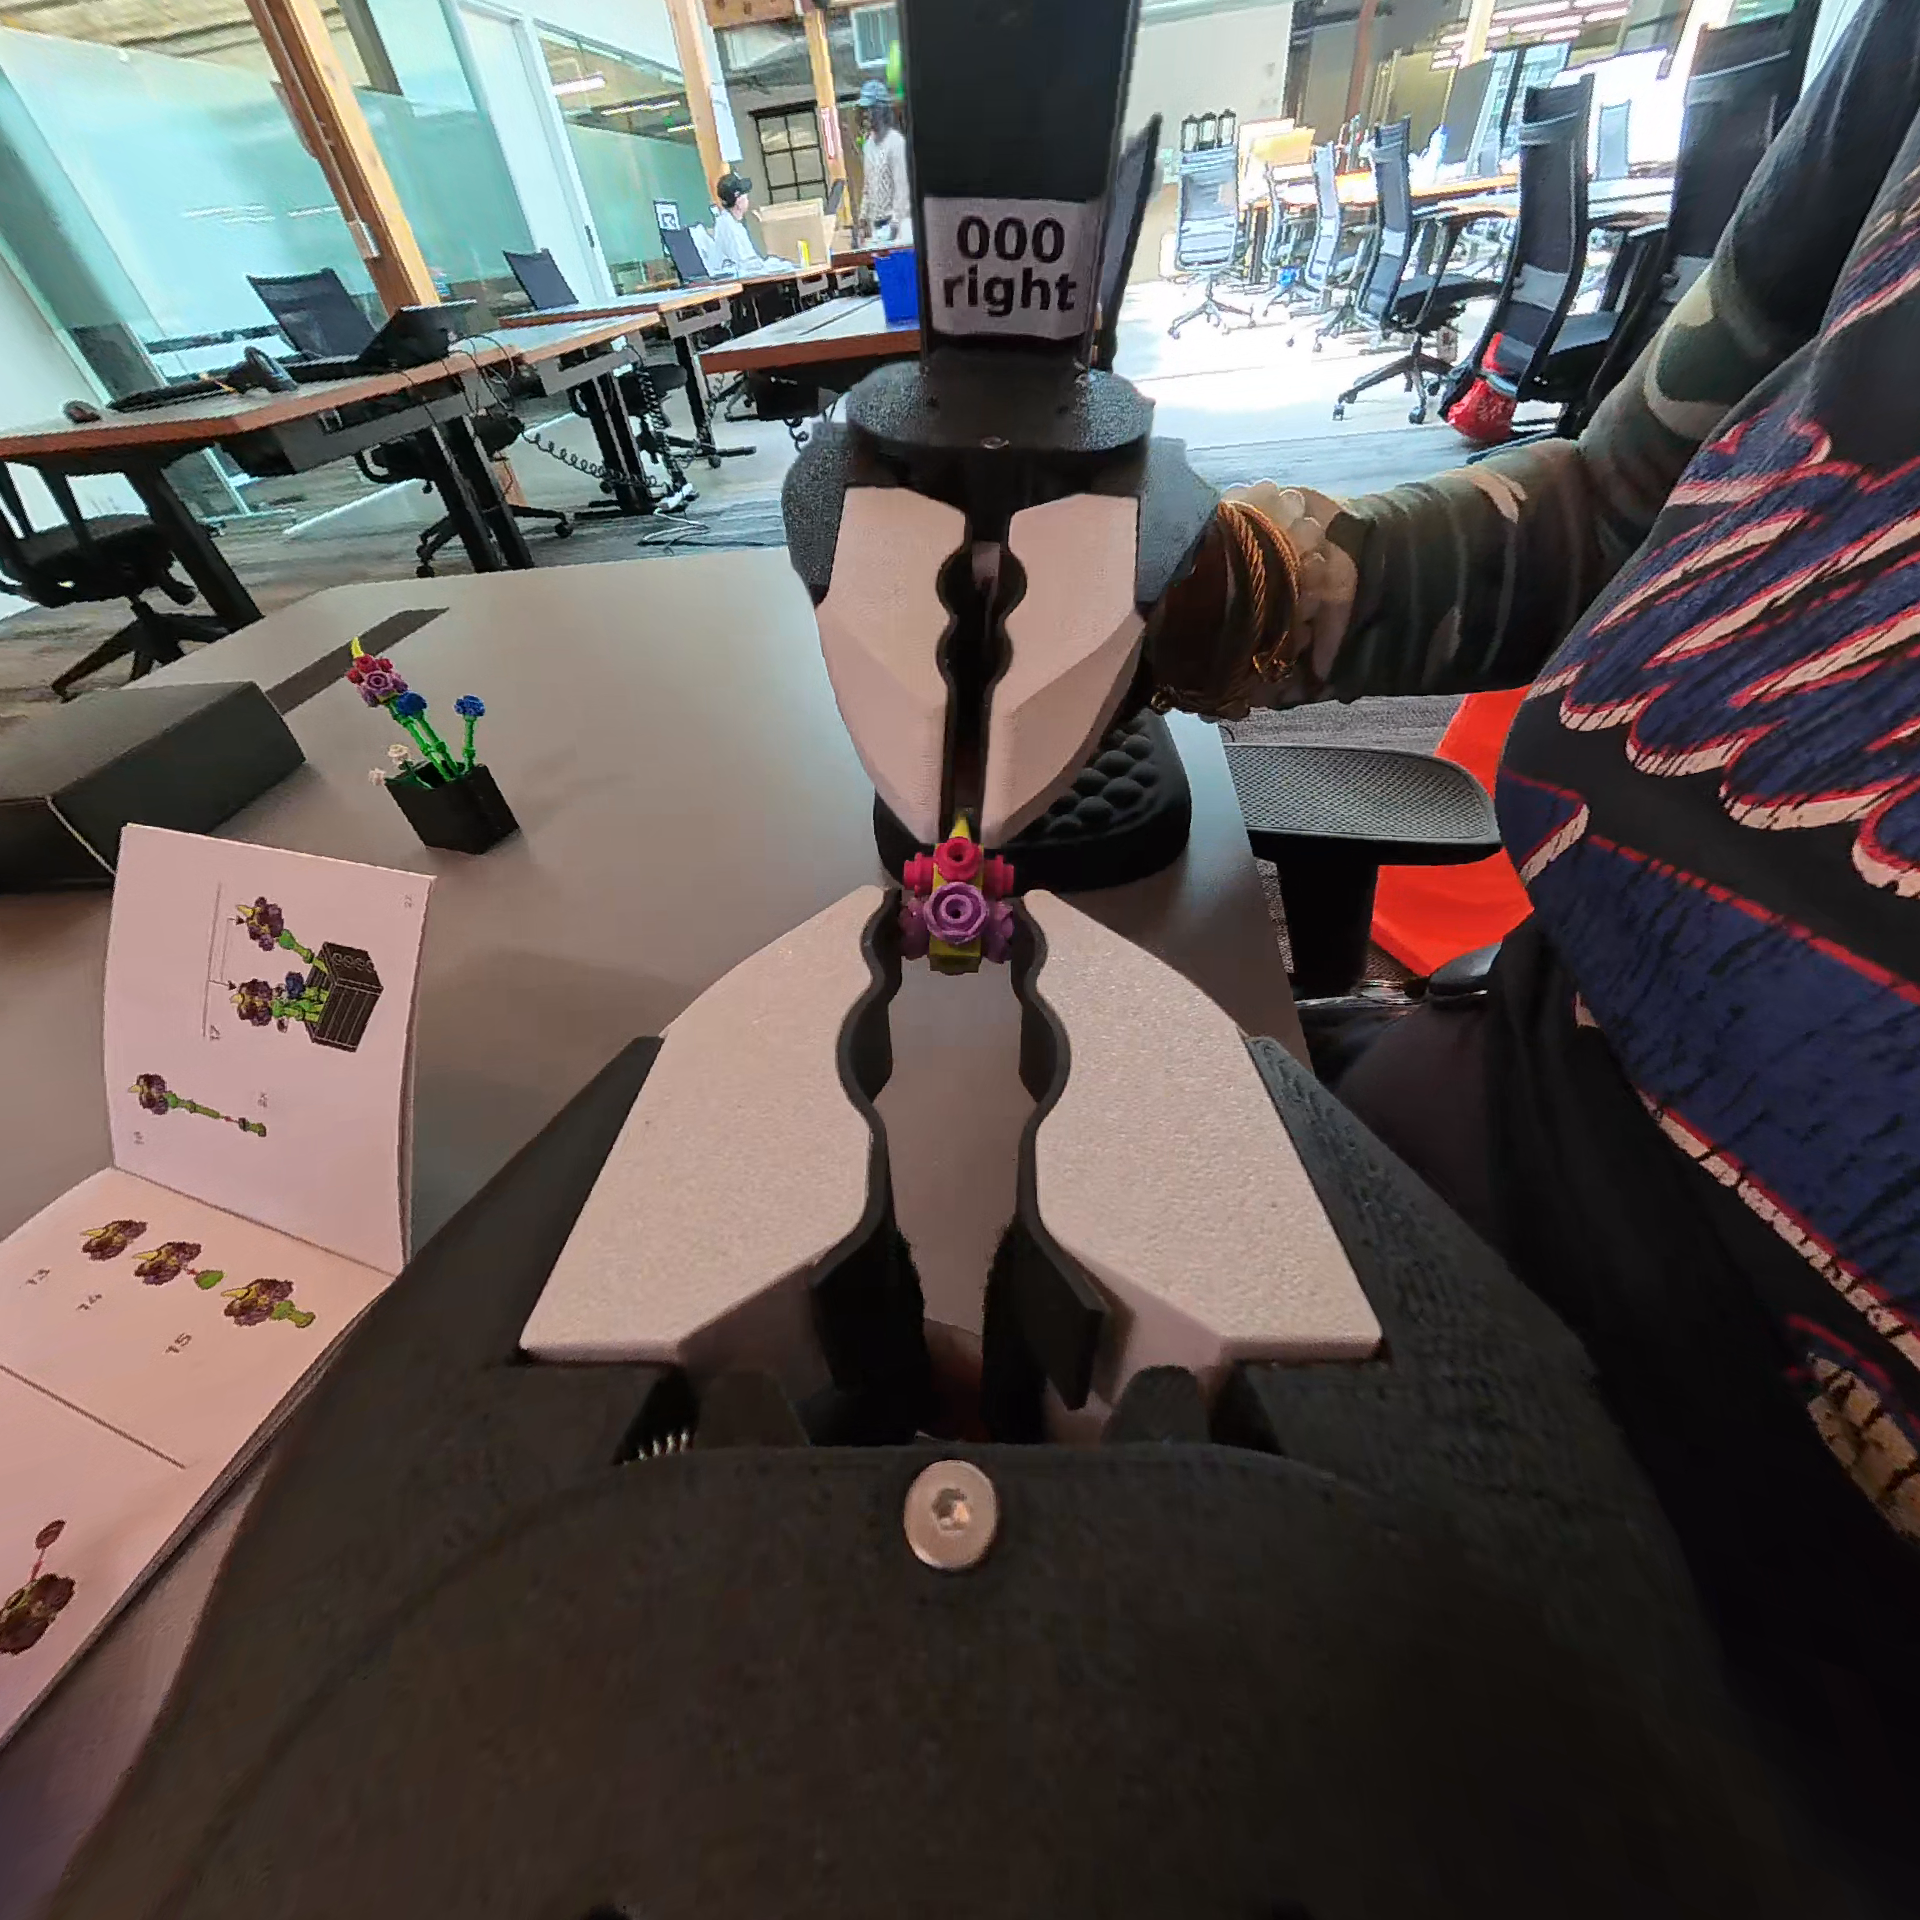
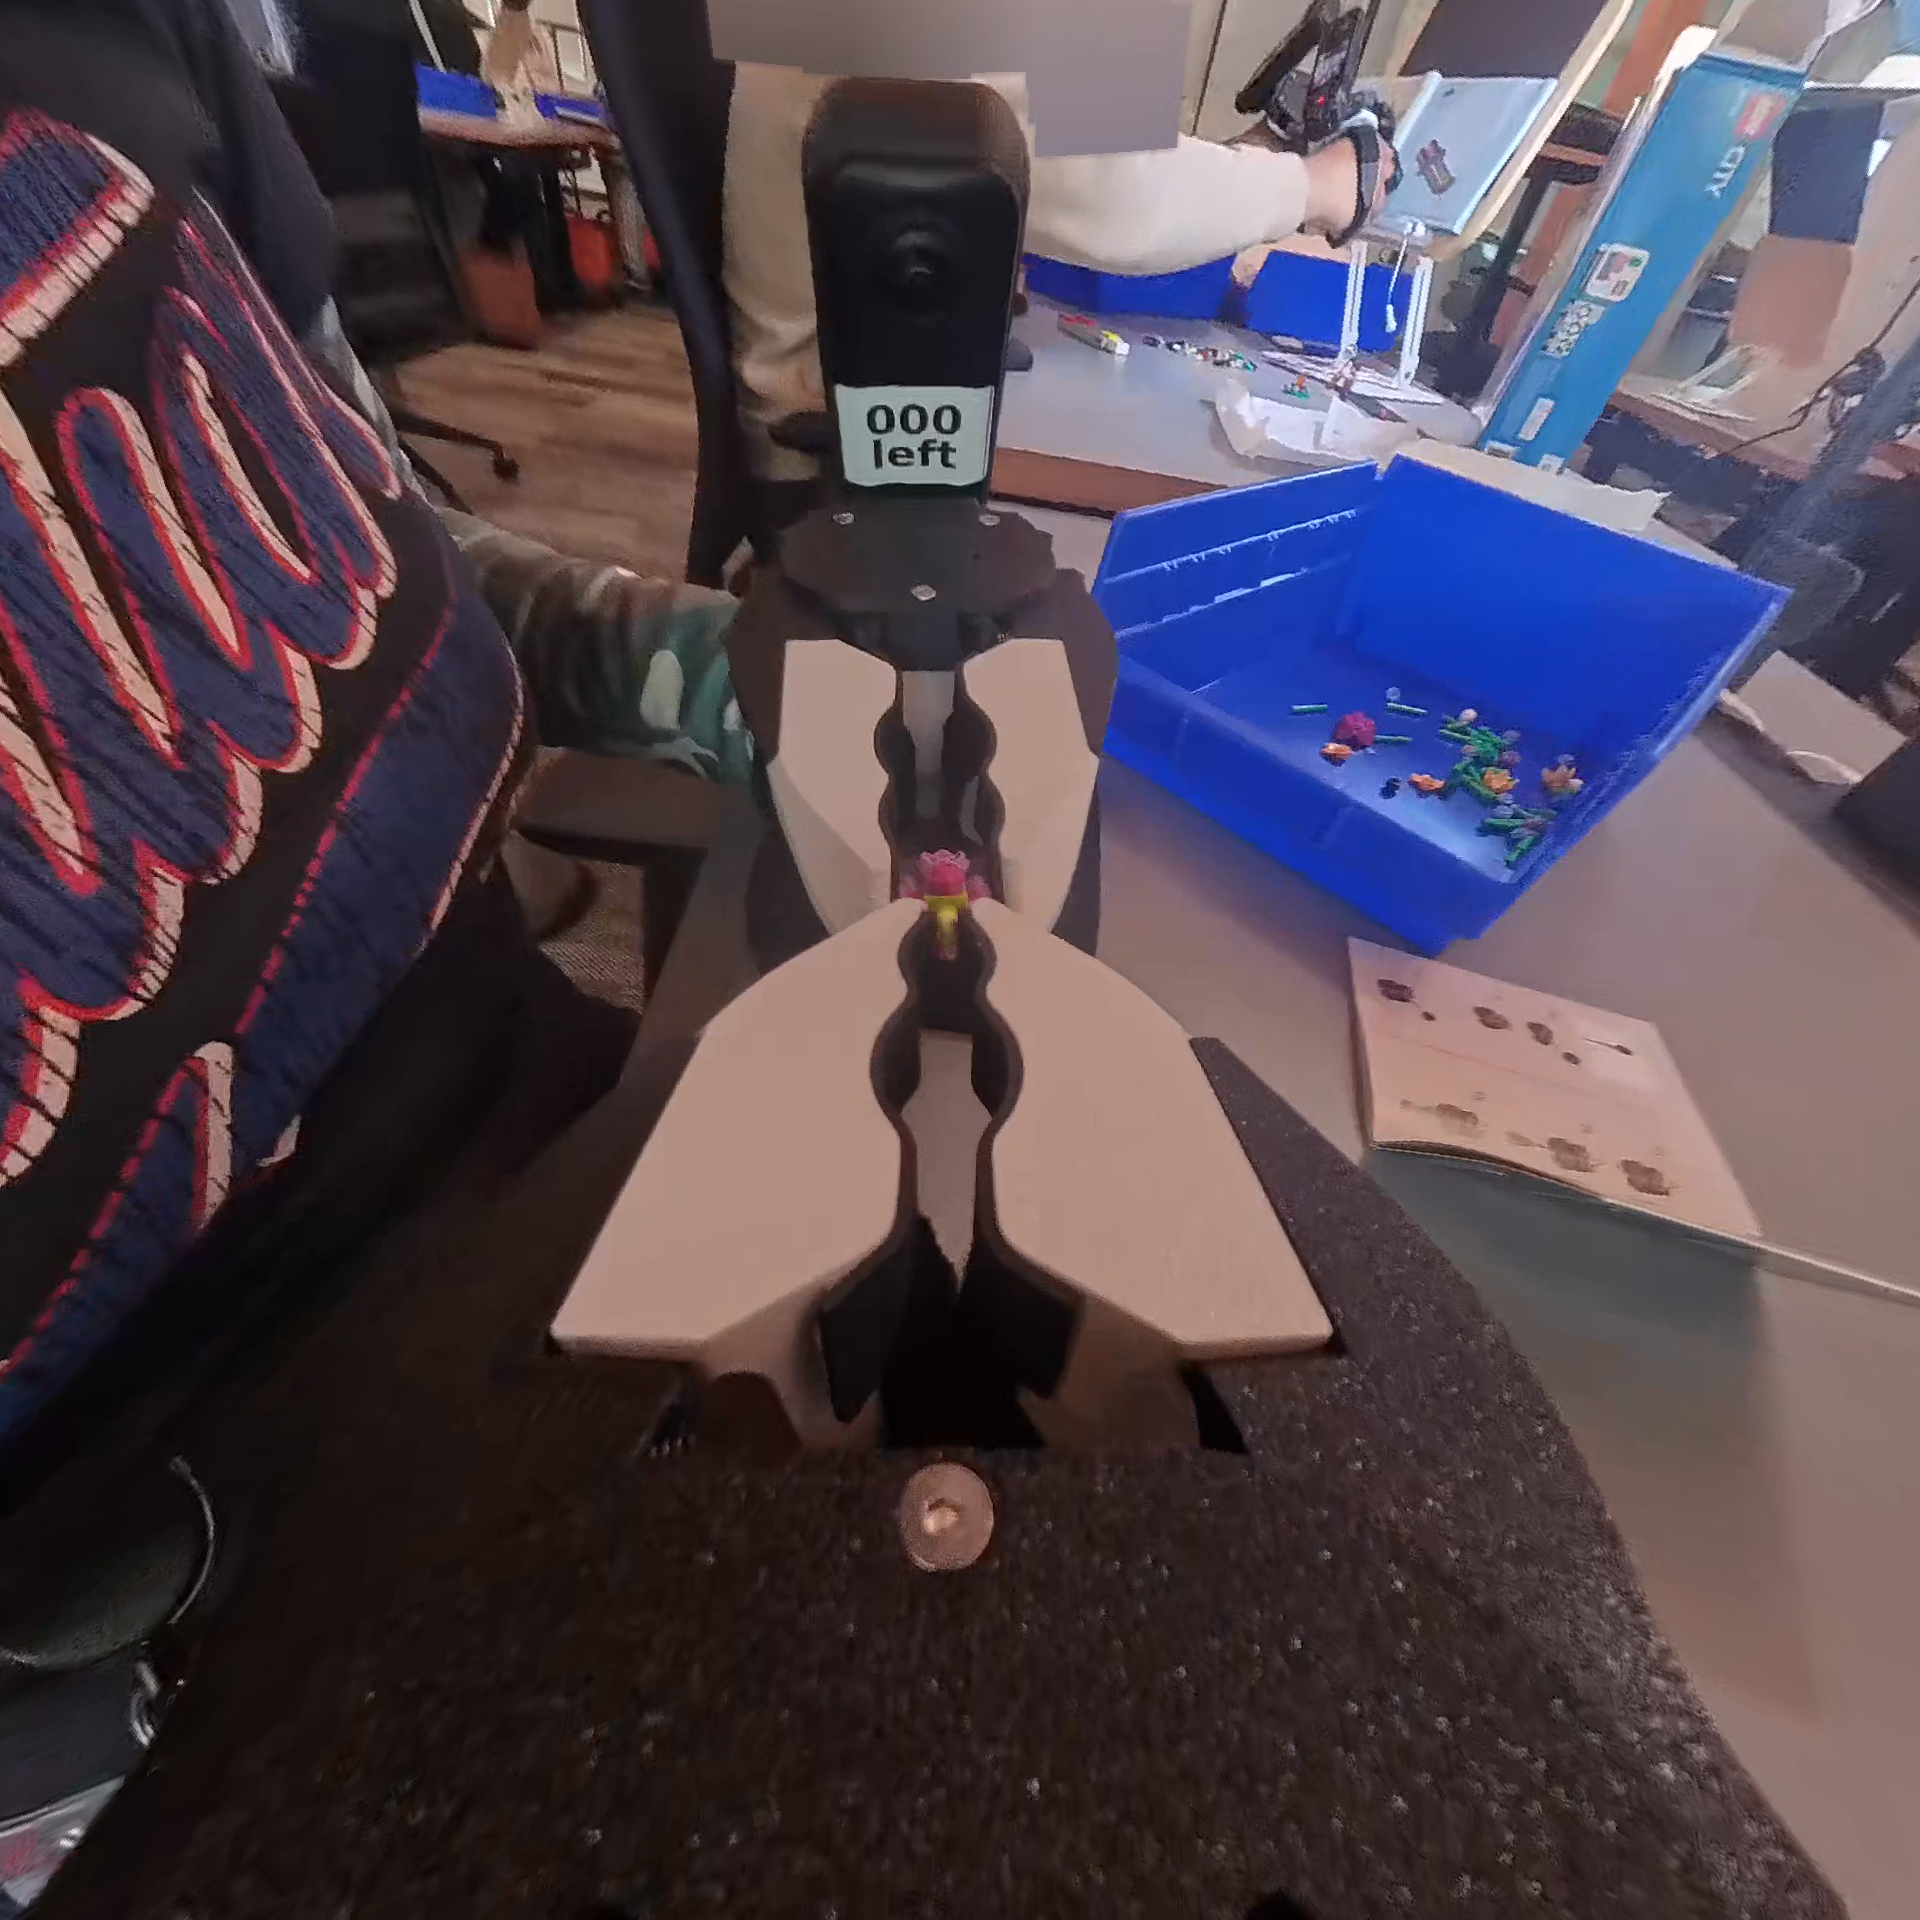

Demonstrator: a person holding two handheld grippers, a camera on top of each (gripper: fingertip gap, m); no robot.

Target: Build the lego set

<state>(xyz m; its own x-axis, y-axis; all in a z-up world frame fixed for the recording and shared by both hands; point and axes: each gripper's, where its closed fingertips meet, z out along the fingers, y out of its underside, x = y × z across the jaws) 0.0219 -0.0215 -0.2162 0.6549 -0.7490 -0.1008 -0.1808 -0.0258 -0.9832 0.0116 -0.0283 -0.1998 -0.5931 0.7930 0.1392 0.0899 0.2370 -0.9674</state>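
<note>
Open-plan office: desk rows (image 1: 582, 332), mesh chairs (image 1: 1538, 208), glass partitions (image 1: 208, 187).

Left gripper (image 1: 954, 940): grey fingers, black textured body, silver screw at 6 o'clock. Person wore camouflage sleeve (image 1: 1475, 582), bracelets (image 1: 1247, 603).

I see a grey counter (image 1: 644, 665). An open instruction booklet (image 1: 208, 1195) lies near its left edge, one page standing up. Beyond it a small black pot of brick flowers (image 1: 447, 779) stands upright, well apart from a dark flat box (image 1: 135, 769) at the far left. Toward the right edge a blue bin (image 2: 1455, 665) of loose pieces sits beside the booklet.
</note>
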